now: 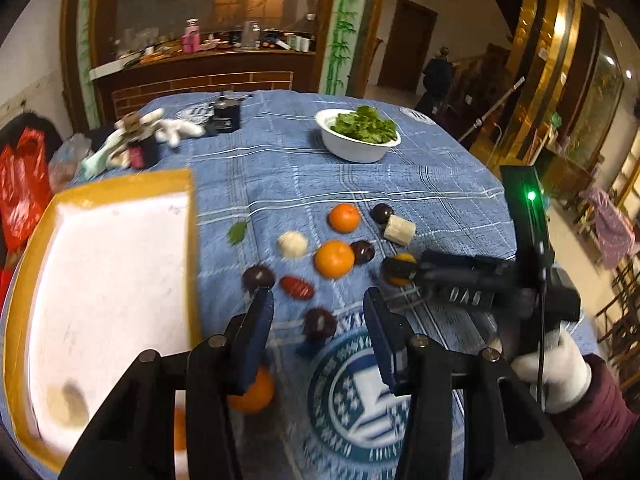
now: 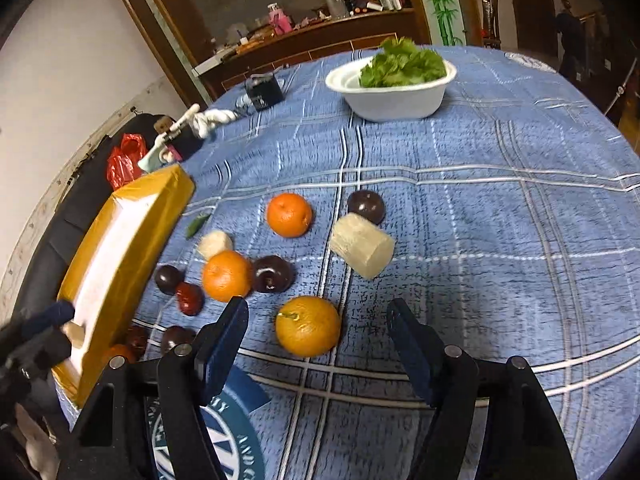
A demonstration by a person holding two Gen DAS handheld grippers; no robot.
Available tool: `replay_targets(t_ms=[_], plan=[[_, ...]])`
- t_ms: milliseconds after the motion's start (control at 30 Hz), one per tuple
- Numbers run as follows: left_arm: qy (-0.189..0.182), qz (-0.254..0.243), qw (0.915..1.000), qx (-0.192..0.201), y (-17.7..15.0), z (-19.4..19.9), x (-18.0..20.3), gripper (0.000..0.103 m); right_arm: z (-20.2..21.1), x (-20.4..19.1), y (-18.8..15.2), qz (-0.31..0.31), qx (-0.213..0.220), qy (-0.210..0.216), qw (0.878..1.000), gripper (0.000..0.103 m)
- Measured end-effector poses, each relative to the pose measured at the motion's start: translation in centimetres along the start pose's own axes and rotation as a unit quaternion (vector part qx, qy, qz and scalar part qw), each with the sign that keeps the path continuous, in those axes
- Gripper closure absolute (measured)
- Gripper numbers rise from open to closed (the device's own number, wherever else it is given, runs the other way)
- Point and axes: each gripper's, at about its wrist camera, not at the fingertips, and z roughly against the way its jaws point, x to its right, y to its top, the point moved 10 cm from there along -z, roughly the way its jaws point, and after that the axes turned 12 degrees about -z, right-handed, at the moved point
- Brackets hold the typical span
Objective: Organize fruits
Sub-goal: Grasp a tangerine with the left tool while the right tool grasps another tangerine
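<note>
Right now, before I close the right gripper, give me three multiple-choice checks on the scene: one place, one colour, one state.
1. Where does the white bowl of greens stand?
A. On a chair
B. On the floor
C. On the blue tablecloth, beyond the fruit

2. What colour is the tray rim?
A. Red
B. Yellow
C. Green

3. How is the right gripper?
A. Open, an orange between its fingers
B. Shut on a plum
C. Shut and empty

Answers: 1 C, the bowl sits on the cloth past the scattered fruit; 2 B, the rim is yellow around a white inside; 3 A, both fingers stand clear of the orange's sides.
</note>
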Motion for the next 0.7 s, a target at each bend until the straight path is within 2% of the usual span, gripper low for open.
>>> replay_targets(t_ms=[33, 67, 100, 133, 367, 533, 700], plan=[[-0.002, -0.009, 0.9999, -0.006, 0.5, -1.2, 0.5, 0.058, -0.2, 0.2, 0.0, -0.003, 0.002, 0.002, 1.0, 0.031], [-0.004, -0.014, 0.9998, -0.01, 0.6, -1.9, 0.8, 0.058, -0.1, 0.2, 0.1, -0.001, 0.007, 0.004, 1.0, 0.056], [-0.005, -0.019, 0.9997, -0.017, 0.7, -2.6, 1.1, 0.058, -0.2, 0.0, -0.1, -0.004, -0.002, 0.022, 1.0, 0.066], [-0.008, -0.023, 0.9994, -0.026, 0.8, -3.6, 1.5, 0.058, -0.3, -0.2, -0.1, -0.011, -0.007, 0.038, 0.999, 0.067], [-0.001, -0.071, 0.9957, -0.059, 1.7, -8.3, 3.0, 0.058, 2.0, 1.3, 1.0, -0.034, 0.038, 0.041, 0.998, 0.067], [0.023, -0.101, 0.9918, -0.075, 1.6, -10.2, 2.7, 0.058, 2.2, 2.6, 1.1, -0.069, 0.027, 0.05, 0.996, 0.066], [0.015, -0.095, 0.9928, -0.071, 1.7, -10.8, 1.6, 0.058, 2.1, 2.5, 1.2, -0.081, 0.024, 0.059, 0.995, 0.065]])
